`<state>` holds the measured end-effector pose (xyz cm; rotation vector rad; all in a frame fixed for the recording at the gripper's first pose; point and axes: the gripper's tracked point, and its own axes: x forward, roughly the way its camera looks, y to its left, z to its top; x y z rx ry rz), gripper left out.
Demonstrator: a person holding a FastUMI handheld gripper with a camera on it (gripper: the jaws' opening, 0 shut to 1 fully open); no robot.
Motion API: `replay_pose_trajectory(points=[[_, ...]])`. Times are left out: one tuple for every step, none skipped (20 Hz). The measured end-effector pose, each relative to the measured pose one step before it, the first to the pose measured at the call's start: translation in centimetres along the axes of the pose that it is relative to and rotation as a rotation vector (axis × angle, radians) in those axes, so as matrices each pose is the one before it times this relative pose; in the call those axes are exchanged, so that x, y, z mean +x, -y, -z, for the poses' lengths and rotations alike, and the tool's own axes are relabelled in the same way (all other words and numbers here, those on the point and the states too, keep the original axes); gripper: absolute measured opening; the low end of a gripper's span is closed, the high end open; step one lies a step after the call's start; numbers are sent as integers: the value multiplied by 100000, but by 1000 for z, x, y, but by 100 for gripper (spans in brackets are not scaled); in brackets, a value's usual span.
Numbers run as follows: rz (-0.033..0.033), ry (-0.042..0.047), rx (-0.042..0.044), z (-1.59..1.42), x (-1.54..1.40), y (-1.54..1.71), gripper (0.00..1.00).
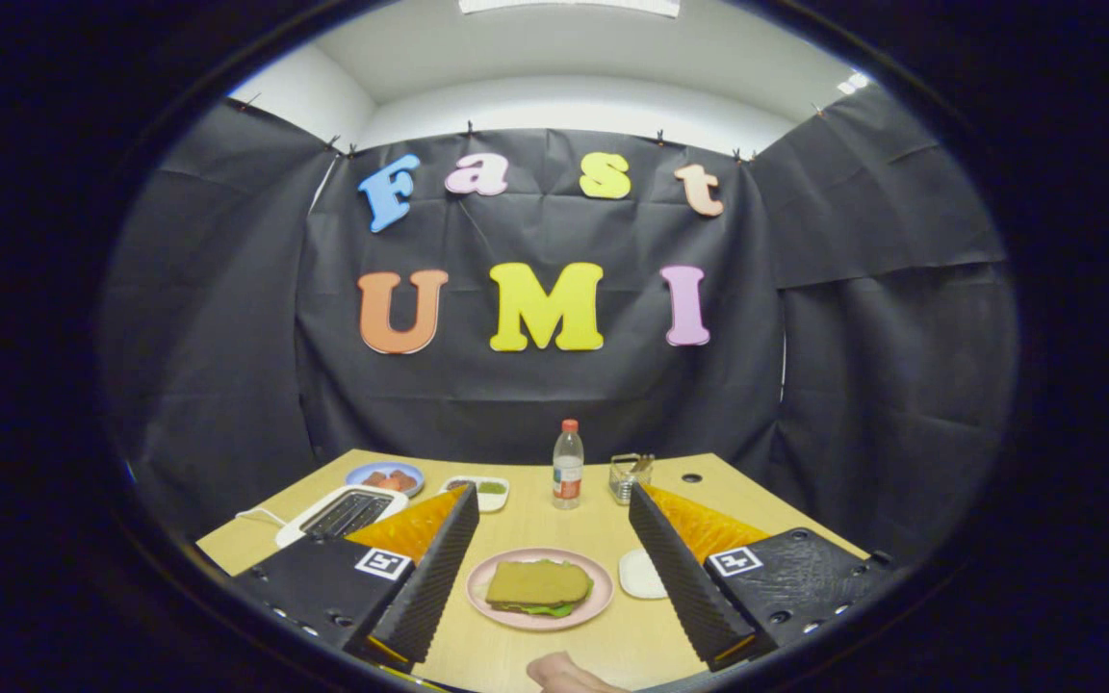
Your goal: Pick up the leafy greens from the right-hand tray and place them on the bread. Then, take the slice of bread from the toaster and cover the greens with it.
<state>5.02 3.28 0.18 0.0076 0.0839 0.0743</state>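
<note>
The hand-held gripper (pixel 554 577) is wide open and holds nothing. The pink plate (pixel 477 587) sits on the bench (pixel 535 520) right between the two fingers, a little ahead. On it lies the top bread (pixel 539 582) with its long side going left to right, and the greens (pixel 545 608) peek out under its near edge. The toaster (pixel 343 513) is far left, with dark slots. It looks like the sandwich is made. The job seems about done, so the safest move is to back straight away.

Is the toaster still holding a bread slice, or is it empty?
Empty, as far as shows: the toaster slots look dark, and a bread slice covers the greens on the pink plate between the open gripper fingers.
</note>
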Motion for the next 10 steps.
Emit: replay_pose_trajectory(points=[[417,853,322,-419,-413,-128,96],[252,325,343,-250,-447,-197,96],[-338,71,339,-189,-314,-142,96],[-252,357,423,-156,-220,-31,96],[-259,-141,260,-64,-275,-68,96],[-60,-48,255,-91,-219,57,96],[211,282,-32,-109,-55,196,96],[591,650,-8,-197,-92,333,96],[694,429,190,-172,-136,294,96],[172,-98,294,175,11,122,96]])
